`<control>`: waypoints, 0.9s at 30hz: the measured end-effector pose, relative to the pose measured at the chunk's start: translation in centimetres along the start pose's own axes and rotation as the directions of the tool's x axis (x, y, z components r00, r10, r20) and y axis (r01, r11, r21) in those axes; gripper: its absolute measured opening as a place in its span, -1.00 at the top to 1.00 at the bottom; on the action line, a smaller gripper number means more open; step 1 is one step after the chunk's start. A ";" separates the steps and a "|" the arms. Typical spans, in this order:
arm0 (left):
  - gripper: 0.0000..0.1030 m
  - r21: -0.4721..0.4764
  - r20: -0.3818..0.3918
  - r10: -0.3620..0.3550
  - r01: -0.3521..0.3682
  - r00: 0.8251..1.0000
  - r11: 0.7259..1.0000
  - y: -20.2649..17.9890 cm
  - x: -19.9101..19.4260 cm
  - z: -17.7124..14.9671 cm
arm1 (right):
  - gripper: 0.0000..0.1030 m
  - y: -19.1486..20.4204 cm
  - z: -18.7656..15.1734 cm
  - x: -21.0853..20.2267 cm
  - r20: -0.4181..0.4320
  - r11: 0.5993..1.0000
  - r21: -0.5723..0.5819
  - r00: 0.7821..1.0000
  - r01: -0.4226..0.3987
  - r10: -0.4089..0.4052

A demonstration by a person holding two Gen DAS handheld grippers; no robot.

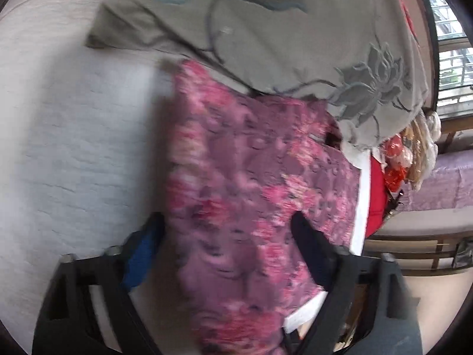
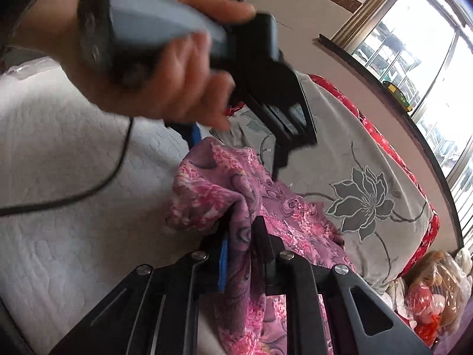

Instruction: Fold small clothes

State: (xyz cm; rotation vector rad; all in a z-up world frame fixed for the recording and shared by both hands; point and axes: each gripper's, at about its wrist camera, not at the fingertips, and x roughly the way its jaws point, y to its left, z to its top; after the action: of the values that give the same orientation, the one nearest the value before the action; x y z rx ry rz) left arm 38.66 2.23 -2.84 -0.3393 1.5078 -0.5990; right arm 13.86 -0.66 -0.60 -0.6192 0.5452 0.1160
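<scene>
White quilted bedding (image 2: 65, 153) lies at our left; on it the pink floral garment (image 1: 242, 171), soft and limp. Our left gripper (image 1: 227, 230) straddles it, spread wide; our right gripper (image 2: 239, 236) pinches its bunched edge, best gripped at corners.

Bright barred window (image 2: 428, 59), beige wall (image 2: 310, 9) — perhaps a bedroom.

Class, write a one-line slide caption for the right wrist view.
Right gripper pinches the pink floral garment over a white quilted bed; the left gripper hovers above.
</scene>
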 end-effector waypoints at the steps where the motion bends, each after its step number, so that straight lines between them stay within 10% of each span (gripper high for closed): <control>1: -0.01 0.007 -0.005 0.002 -0.002 1.000 1.000 -0.4 0.0 -0.1 | 0.75 -0.2 -0.1 -0.2 0.004 1.000 0.008 1.000 -0.002 0.002; 3: 0.65 0.048 0.005 0.070 -0.070 0.998 0.996 -1.8 -0.2 -0.5 | 0.88 -0.6 -0.3 -0.8 0.012 1.000 0.026 1.000 -0.005 0.005; 6: 0.83 0.077 0.034 0.128 -0.130 0.991 0.989 -3.5 -0.8 -0.9 | 0.89 -1.3 -0.7 -1.3 0.018 0.999 0.046 1.000 -0.010 0.009; 16: 0.85 0.165 0.108 0.133 -0.150 0.985 0.975 -11.8 -2.5 -3.0 | 0.91 -6.4 -2.6 -3.6 0.037 0.972 0.233 0.999 -0.004 -0.005; 27: 0.85 0.256 0.067 0.178 -0.189 0.982 0.948 -23.0 5.0 -5.3 | 0.92 -13.4 -9.1 -6.3 -0.003 0.890 0.456 1.000 0.013 -0.013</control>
State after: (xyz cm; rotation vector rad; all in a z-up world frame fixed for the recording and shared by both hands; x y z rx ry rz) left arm 29.62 -18.43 5.67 -0.0071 1.3807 -0.6290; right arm 7.91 -16.50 3.46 -0.1611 0.5445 -0.0277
